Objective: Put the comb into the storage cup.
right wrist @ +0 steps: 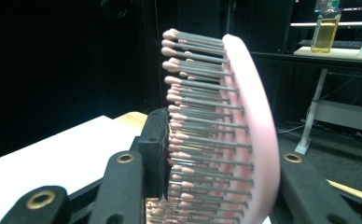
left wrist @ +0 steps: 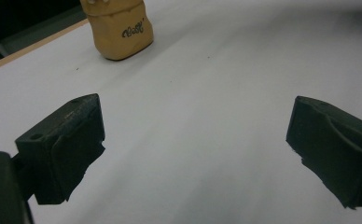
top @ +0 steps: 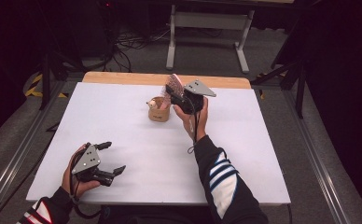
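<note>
Hairbrush held up just right of the cup, long axis near upright.

The right gripper (top: 178, 97), jaws clamped on the pink hairbrush (right wrist: 226, 135), is raised beside the tan cup (top: 159, 109); the left gripper (top: 110, 157) rests low, well apart, jaws wide and empty.

Overhead light falls brightly on the white rectangular tabletop (top: 137, 135), while the surrounding room stays dim, nearly black at the left and right. Shadows are faint. The left gripper view blurs towards its far edge; the high view is slightly soft.
</note>
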The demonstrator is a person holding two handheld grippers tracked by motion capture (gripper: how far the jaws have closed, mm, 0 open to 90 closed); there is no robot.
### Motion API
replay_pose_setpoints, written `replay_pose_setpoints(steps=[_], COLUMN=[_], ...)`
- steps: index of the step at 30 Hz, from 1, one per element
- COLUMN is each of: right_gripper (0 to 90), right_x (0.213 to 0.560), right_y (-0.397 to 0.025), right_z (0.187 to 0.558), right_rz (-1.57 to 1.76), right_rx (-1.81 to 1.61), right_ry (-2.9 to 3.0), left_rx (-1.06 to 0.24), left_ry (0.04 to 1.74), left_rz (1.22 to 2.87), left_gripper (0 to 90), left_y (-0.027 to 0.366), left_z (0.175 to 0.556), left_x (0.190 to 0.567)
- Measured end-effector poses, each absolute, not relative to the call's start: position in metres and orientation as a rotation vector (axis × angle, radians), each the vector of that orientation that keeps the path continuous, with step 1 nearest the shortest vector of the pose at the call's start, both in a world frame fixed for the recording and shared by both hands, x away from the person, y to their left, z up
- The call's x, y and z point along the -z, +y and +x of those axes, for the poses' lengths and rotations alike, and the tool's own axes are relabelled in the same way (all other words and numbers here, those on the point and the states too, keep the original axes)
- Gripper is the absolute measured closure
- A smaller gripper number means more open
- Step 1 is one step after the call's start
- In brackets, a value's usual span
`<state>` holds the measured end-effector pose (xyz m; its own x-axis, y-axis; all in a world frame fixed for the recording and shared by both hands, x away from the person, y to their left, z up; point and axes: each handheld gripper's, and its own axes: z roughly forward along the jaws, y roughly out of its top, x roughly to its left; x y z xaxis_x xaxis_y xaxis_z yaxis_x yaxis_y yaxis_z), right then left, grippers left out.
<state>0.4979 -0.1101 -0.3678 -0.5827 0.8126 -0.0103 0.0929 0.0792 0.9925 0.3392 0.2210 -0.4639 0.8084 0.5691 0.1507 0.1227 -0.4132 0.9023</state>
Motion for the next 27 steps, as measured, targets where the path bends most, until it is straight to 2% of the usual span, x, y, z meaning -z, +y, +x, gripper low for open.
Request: replay_pose_setpoints(steps=[12, 27], right_gripper=[59.5, 52.5], right_x=[0.3722, 0.3729], right_y=[-0.1168, -0.1181], right_z=[0.4981, 0.4968], right_rz=[0.938, 0.941], right_rx=[-1.534, -1.49], right_ry=[1.76, 1.781], left_rx=[-0.543, -0.544], left_ry=[0.518, 0.518], left_rz=[1.964, 1.965], left_gripper=[5.2, 5.3], left_y=[0.2209, 0.2203], left_z=[0.3395, 0.3396], left_x=[0.4641, 0.4643])
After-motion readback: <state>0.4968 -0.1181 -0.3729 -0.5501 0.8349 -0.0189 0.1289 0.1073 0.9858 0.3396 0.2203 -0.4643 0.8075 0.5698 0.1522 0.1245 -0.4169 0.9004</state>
